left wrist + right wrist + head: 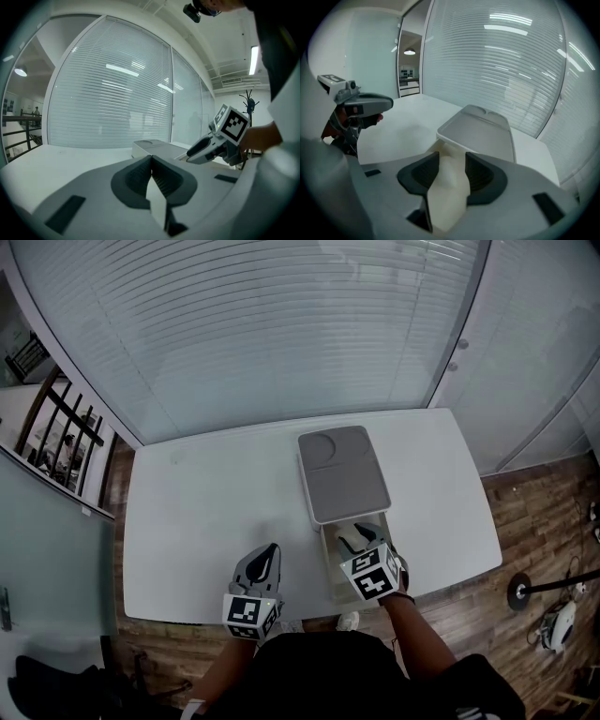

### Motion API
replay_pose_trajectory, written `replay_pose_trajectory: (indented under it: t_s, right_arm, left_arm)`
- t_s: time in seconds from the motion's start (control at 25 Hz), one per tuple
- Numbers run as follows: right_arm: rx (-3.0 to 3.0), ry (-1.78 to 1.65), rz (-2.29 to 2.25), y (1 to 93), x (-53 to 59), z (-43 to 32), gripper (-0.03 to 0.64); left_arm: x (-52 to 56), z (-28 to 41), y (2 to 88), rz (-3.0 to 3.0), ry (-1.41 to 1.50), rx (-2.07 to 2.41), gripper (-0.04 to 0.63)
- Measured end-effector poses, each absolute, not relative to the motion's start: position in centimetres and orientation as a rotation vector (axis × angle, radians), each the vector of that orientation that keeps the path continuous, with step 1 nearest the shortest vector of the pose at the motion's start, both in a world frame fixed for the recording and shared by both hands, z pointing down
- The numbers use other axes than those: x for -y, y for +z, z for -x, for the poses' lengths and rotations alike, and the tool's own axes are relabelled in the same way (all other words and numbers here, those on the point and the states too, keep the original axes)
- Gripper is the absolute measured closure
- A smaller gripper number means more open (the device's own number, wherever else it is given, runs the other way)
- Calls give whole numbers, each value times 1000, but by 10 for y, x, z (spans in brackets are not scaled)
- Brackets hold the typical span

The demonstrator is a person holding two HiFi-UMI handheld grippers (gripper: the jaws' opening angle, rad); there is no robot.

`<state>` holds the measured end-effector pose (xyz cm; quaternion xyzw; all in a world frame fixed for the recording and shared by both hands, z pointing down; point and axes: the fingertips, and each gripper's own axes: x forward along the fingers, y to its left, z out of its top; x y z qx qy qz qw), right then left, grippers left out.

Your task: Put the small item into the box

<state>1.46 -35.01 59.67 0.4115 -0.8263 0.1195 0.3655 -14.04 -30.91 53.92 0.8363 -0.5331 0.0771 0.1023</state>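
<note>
Matte grey rectangular lid (343, 474) is seen offset along the cream plastic box (330, 579), long axis pointing away from the person. Right gripper (354, 541) jaws are spread, empty, over the open end. Left gripper (271, 551) jaws are clenched; the small item cannot be made out.

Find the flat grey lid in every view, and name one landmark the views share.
Head view: the grey lid lies just right of centre on the white table.
Left gripper view: the lid sits low, at centre.
Right gripper view: the lid fills the middle, slightly right.
Shared landmark: the window blinds behind the table.
</note>
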Motion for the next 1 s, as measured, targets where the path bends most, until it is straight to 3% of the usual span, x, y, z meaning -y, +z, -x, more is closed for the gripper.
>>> replay_pose_trajectory:
  t_s: [0.4,0.72,1.0]
  right_arm:
    - [2308,72,-1269,504,349,-19,477]
    - [2513,6,-1523,448,347,-37,606]
    - [2680,53,-1708,424,337,-58,611]
  left_arm:
    - [308,129,525,-2498,202,1563,584]
    - [302,126,517,-2507,215,1581,584]
    - [297,122,503,-2526,176,1593,584]
